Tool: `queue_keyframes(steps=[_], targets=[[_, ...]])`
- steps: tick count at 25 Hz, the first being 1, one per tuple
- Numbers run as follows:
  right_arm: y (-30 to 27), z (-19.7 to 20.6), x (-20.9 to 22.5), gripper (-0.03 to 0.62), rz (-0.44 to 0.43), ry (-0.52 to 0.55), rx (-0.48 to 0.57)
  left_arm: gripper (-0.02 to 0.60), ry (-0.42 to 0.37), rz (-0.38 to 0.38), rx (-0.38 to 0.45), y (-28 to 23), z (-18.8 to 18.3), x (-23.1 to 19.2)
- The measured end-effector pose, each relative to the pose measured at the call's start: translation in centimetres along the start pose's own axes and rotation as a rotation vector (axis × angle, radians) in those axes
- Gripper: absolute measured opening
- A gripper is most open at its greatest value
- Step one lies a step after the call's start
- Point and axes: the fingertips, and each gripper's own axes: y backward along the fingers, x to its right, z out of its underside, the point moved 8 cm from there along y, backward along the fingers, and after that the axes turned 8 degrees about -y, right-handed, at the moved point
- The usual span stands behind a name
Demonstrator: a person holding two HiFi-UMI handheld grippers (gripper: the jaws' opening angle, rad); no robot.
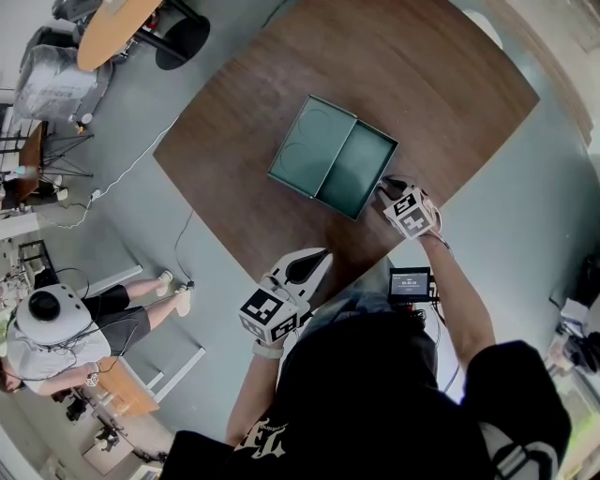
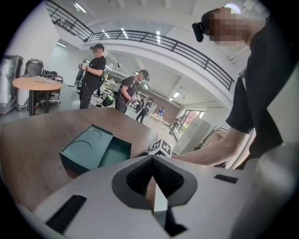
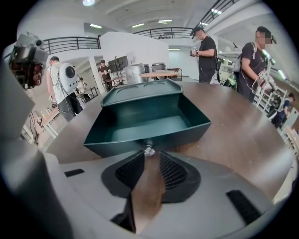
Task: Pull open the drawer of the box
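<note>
— Jaws on the right gripper, what are they doing?

— Pinching the small silver knob on the front wall of the drawer. They are closed in on it from both sides, and brown worktop shows through the gap behind the tips.

— And the drawer itself?

— It stands open, slid well out of the teal box towards the near right. I can see straight into it, and its floor is bare. The box lid has round recesses pressed into it.

— Where does the box sit?

— Roughly in the middle of the dark wooden worktop, turned at an angle to the person. From above, the right gripper meets the drawer at its near right end, with the person's arm stretched out behind it.

— What about the other one?

— The left gripper hangs over the near edge of the worktop, well apart from the box. Its jaws are pressed together at the tips with nothing between them. Past them you can make out the box to the left and the right gripper's marker cube.

— Anyone else about?

— A person stands on the floor to the left, and a round table sits in the far left corner.
</note>
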Motion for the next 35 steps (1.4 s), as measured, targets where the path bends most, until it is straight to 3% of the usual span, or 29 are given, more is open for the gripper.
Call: queue_keyframes(steps=[11,17,22,28,35], targets=[[7.4,-1.3,2.0,0.072,0.091,0.0,0.18,0.006,-0.033,-0.02,0.05,1.3,-0.2,2.5],[11.3,-3.1,1.5,0.072,0.127,0.07,0.275,0.006,-0.047,-0.031,0.086,2.6,0.0,3.9],[15.3,-4.1,0.3,0.072,0.159,0.191,0.303,0.006,-0.059,-0.027,0.115,2.3,0.6,6.2],[20.0,-4.3,-3.4,0.071,0.16,0.252,0.359,0.006,-0.071,-0.025,0.162,3.4,0.8,8.7],[22.9,-1.4,-7.1,-0.011,0.168,0.319,0.35,0.006,-0.091,-0.009,0.205,3.6,1.4,12.8]])
